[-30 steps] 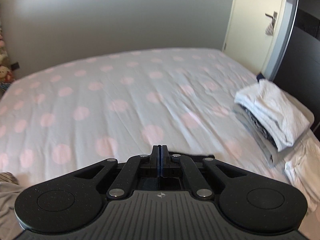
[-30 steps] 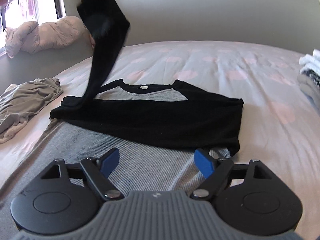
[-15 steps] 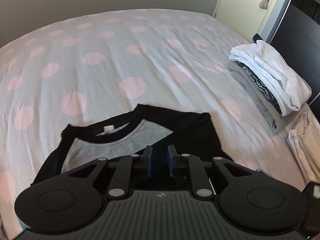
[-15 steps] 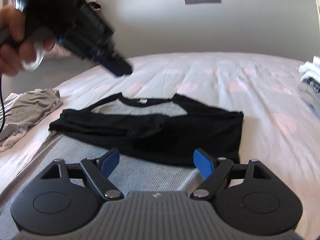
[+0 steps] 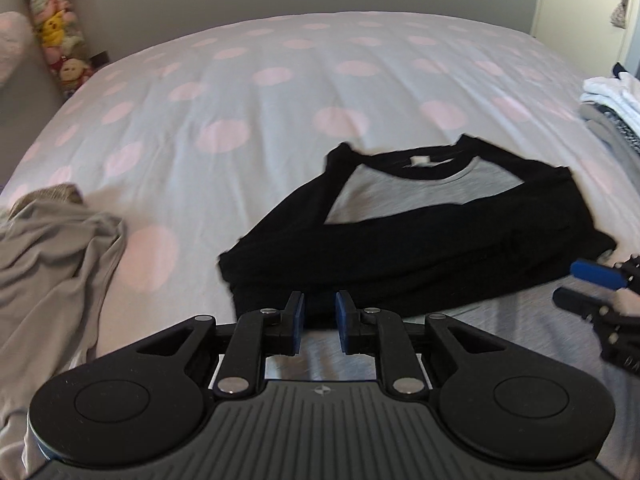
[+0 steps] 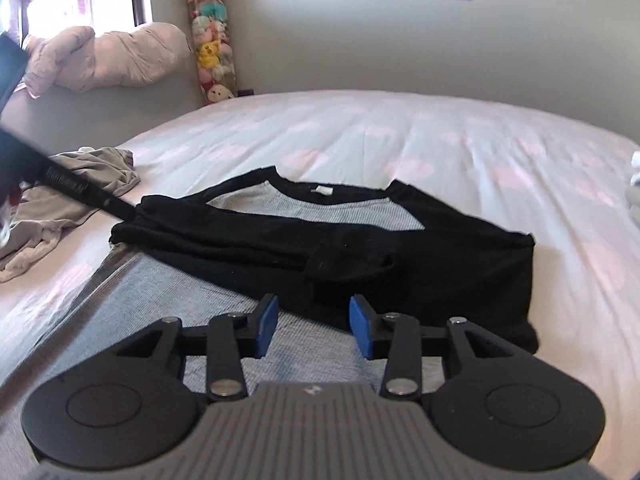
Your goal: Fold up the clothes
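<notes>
A raglan shirt (image 5: 400, 196) with a grey body and black sleeves lies flat on the bed, both sleeves folded across its chest (image 6: 320, 208). My left gripper (image 5: 320, 314) hovers low at the shirt's left sleeve edge, open by a narrow gap with nothing between its pads. In the right wrist view its fingers (image 6: 92, 196) reach in to the shirt's left shoulder. My right gripper (image 6: 313, 316) is over the grey lower body, just short of the folded black cuff (image 6: 348, 268). Its jaws are closing, with no cloth pressed between the pads.
A crumpled grey garment (image 5: 52, 248) lies on the left of the dotted sheet (image 5: 240, 80). At the bed's right edge is a stack of folded clothes (image 5: 612, 108). A column of plush toys (image 6: 210, 48) and a headboard with a pink pillow (image 6: 104, 60) stand at the far left.
The left gripper let go of the black sleeve, which now lies across the shirt, and came down to the shirt's left edge with its jaws slightly parted. The right gripper's jaws narrowed.
</notes>
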`<state>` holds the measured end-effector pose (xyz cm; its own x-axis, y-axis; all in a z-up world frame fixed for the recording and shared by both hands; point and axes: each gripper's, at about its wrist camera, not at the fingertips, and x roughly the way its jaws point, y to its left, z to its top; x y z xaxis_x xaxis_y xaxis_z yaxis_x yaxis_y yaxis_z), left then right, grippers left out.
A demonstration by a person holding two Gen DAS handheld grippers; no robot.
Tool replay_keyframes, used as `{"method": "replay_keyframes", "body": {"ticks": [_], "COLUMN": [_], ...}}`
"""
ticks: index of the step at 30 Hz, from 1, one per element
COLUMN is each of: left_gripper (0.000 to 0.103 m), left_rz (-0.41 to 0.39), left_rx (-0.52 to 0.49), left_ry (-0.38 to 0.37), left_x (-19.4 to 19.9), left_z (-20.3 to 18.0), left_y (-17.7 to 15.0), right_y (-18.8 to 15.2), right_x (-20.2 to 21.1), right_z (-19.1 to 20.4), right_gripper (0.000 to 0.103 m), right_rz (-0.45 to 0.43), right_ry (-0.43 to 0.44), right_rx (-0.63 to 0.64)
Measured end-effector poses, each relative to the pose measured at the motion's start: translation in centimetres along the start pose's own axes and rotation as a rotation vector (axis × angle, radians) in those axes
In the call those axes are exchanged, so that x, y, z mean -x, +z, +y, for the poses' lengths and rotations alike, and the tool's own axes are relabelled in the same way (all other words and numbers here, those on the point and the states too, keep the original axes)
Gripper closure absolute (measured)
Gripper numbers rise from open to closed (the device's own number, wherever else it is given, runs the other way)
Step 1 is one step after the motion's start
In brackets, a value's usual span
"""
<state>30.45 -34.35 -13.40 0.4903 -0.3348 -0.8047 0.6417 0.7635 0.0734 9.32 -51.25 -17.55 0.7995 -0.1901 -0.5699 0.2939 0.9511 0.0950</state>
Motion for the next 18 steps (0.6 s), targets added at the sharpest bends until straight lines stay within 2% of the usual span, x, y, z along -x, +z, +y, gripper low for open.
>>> {"method": "replay_keyframes", "body": {"ticks": [2,5,7,9,14,18], "left_gripper": [0.088,0.088,0.088,0.088,0.080,0.078], "left_rz": [-0.031,-0.085,-0.098,-0.098,-0.114,-0.136], "left_rx": [0.014,0.097,0.136,0.127,0.087,0.063], "left_ry": [0.047,0.074,0.047,0.034,0.000,-0.029], "left_x": [-0.4,-0.8,-1.2,-1.8,-2.9,-2.9], "left_z": [0.7,2.0,2.8,3.4,4.0,4.3], "left_y": [-0.8,-1.5,-2.1,-2.6,-3.7,-4.2], "right_y": [0.2,0.4,0.6,0.8,1.5,3.2], "right_x": [-1.1,-2.6,-3.6,-4.6,-4.4,-1.3], "right_z": [0.6,1.1,1.4,1.6,0.8,-1.7], "right_gripper": [0.059,0.059,0.059,0.060,0.093,0.094], "right_rz": [0.019,0.023,0.027,0.042,0.045,-0.019], "right_ry": [-0.032,-0.068,-0.104,-0.162,-0.200,-0.211], "right_rx": [0.016,0.020,0.031,0.067,0.093,-0.007]}}
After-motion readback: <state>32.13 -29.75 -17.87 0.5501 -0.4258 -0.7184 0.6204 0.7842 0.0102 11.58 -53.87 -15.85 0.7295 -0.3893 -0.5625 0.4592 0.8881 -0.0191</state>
